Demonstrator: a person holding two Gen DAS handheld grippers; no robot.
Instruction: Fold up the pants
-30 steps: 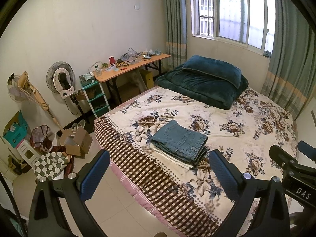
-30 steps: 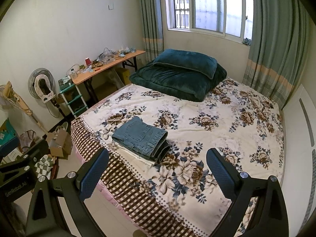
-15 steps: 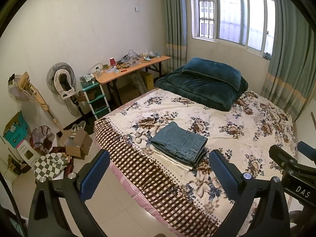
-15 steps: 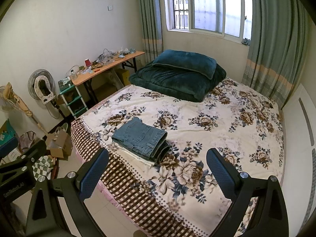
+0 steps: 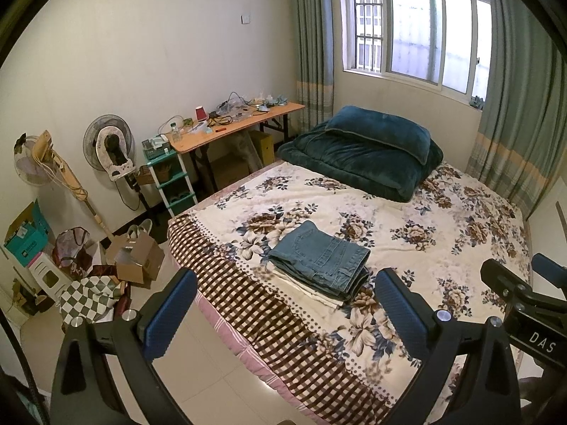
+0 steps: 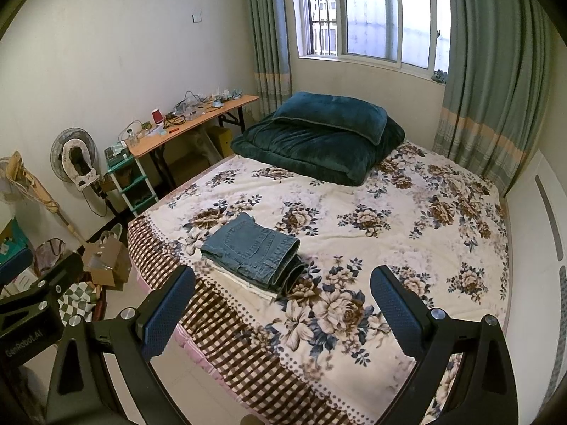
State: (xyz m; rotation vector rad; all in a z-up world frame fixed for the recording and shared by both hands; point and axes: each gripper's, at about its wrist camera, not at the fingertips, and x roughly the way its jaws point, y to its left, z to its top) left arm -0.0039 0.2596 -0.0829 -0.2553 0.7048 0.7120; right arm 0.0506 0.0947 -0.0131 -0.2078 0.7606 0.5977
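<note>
Folded blue jeans (image 5: 320, 260) (image 6: 253, 248) lie on top of a folded cream garment (image 5: 308, 288) (image 6: 241, 279) near the foot edge of the floral bed (image 5: 443, 241) (image 6: 389, 241). My left gripper (image 5: 283, 310) is held well back from the bed, wide open, with nothing between its blue pads. My right gripper (image 6: 281, 306) is also wide open and empty, raised above the foot of the bed. Each gripper's body shows at the edge of the other's view.
A dark green folded quilt and pillow (image 5: 368, 152) lie at the head of the bed under the window. A wooden desk (image 5: 234, 124), a fan (image 5: 108, 147), a green shelf (image 5: 170, 180) and boxes and bags (image 5: 138, 258) crowd the floor at left.
Both grippers have drawn back slightly from the bed, so the folded stack looks a little smaller and farther. The jaws stay wide open.
</note>
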